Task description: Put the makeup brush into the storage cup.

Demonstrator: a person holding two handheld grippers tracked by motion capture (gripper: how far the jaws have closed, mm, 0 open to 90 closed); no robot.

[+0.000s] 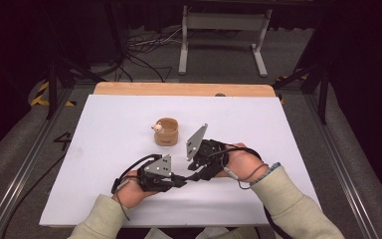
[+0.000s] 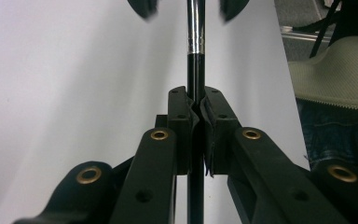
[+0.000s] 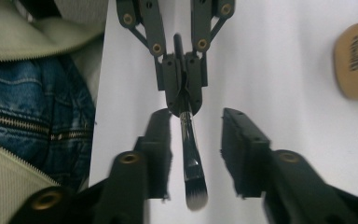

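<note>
A makeup brush (image 3: 193, 172) with a black handle, silver ferrule and grey-tipped bristles lies level just above the white table (image 1: 104, 149). My left gripper (image 2: 196, 100) is shut on its handle (image 2: 195, 42). It faces my right gripper (image 3: 196, 121), whose jaws stand apart on either side of the brush head without touching it. In the high view both grippers meet tip to tip near the table's front edge, the left gripper (image 1: 181, 180) lower left and the right gripper (image 1: 195, 175) upper right.
A small wooden cup (image 1: 166, 132) with a pale figure on its rim stands just behind the grippers, also at the right edge as the cup (image 3: 356, 60). The person's sleeves and jeans (image 3: 32, 126) are at the table's front edge.
</note>
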